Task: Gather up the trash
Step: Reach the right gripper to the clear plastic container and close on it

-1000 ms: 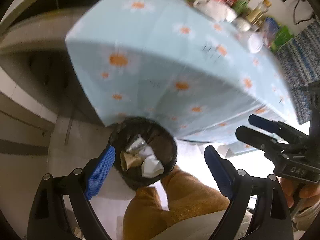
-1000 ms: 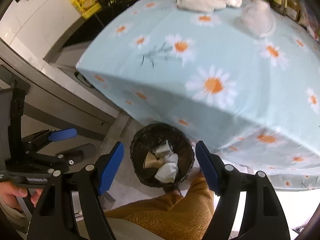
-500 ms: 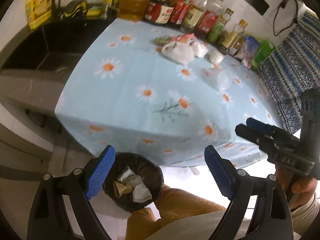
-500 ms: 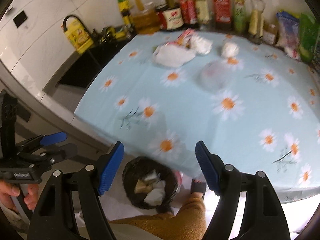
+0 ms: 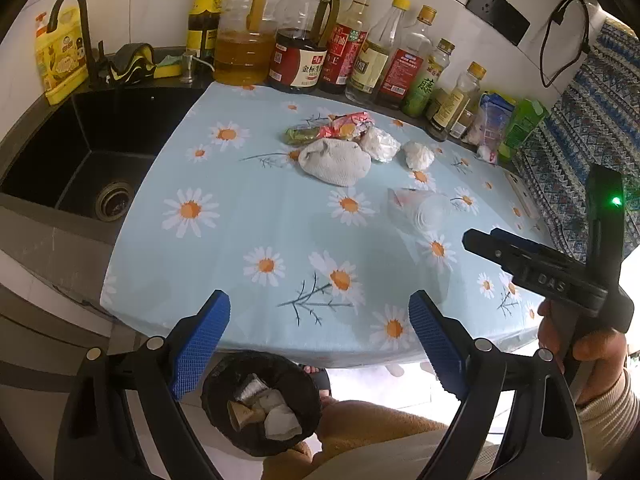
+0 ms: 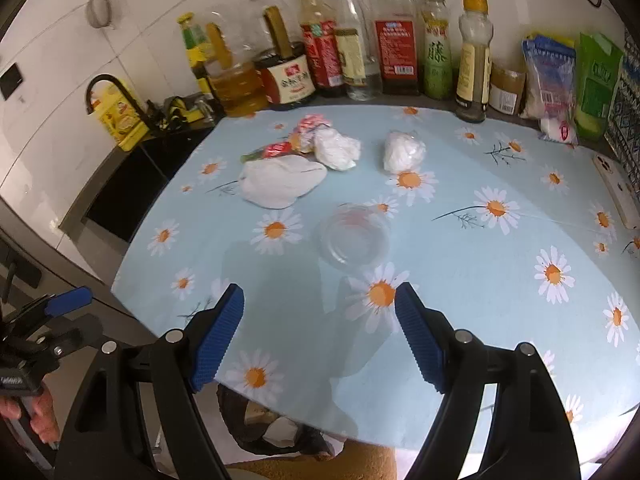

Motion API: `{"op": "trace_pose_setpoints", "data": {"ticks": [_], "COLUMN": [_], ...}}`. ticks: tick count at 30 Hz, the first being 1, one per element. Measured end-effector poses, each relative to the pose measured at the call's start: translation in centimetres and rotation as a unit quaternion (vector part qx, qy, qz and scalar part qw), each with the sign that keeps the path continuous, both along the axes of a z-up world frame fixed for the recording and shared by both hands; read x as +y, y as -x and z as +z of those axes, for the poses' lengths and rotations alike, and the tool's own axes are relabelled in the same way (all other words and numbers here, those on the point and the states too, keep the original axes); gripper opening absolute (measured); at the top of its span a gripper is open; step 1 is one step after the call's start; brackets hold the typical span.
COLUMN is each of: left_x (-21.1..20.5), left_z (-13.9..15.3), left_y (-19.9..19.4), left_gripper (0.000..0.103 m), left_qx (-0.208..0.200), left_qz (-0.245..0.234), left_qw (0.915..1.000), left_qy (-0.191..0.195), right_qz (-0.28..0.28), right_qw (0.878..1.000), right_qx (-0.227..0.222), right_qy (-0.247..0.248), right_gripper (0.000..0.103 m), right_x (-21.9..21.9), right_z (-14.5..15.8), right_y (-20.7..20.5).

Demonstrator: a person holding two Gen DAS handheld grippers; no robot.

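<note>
Trash lies on the daisy tablecloth (image 5: 248, 224): a big crumpled white tissue (image 5: 335, 162) (image 6: 280, 182), two white wads (image 5: 379, 144) (image 5: 417, 155) (image 6: 336, 148) (image 6: 404, 151), red snack wrappers (image 5: 346, 126) (image 6: 310, 128) and a clear plastic cup lying down (image 5: 424, 210) (image 6: 354, 236). A black bin (image 5: 262, 404) (image 6: 260, 428) with paper scraps stands on the floor below the table's near edge. My left gripper (image 5: 318, 340) is open and empty over that edge. My right gripper (image 6: 320, 332) is open and empty, short of the cup.
Several sauce and oil bottles (image 5: 298, 40) (image 6: 394, 40) line the back wall. A black sink (image 5: 80, 152) with a tap lies left of the table. Food packets (image 6: 552, 80) and a power strip (image 6: 616, 188) sit at the right. My orange-clad knee (image 5: 380, 428) is below.
Both grippers have risen from over the bin and tilted up toward the tabletop. The bin has slid to the bottom of both views. Both stay open and empty.
</note>
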State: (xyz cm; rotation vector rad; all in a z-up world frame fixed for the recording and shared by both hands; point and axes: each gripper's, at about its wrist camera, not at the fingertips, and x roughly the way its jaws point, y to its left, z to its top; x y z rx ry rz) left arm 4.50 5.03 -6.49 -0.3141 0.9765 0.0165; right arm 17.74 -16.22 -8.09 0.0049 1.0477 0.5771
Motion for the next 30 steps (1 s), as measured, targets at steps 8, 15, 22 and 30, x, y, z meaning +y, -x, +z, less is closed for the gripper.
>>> {"op": "trace_pose_setpoints", "data": {"ticks": [8, 15, 22, 30], "left_x": [1.0, 2.1, 2.7, 2.3], "left_z": [-0.7, -0.9, -1.0, -0.9], "left_y": [-1.0, -1.9, -3.3, -4.7], "left_gripper": [0.088, 0.088, 0.088, 0.088], "left_qx": [0.013, 0.02, 0.023, 0.022], "left_qz": [0.029, 0.053, 0.066, 0.061], "left_qw": [0.9995, 0.9984, 0.9976, 0.9979], "left_qy": [-0.002, -0.002, -0.005, -0.003], "right_qz": [-0.008, -0.026, -0.028, -0.022], "right_qw": [1.0, 0.998, 0.997, 0.997], "right_qx": [0.022, 0.057, 0.066, 0.071], "right_qy": [0.002, 0.012, 0.026, 0.021], "right_gripper": [0.077, 0.077, 0.069, 0.062], "right_x": [0.5, 1.6, 2.6, 2.5], "right_z": [-2.0, -4.7, -6.1, -6.5], "right_y": [-3.9, -6.7, -8.6, -9.1]}}
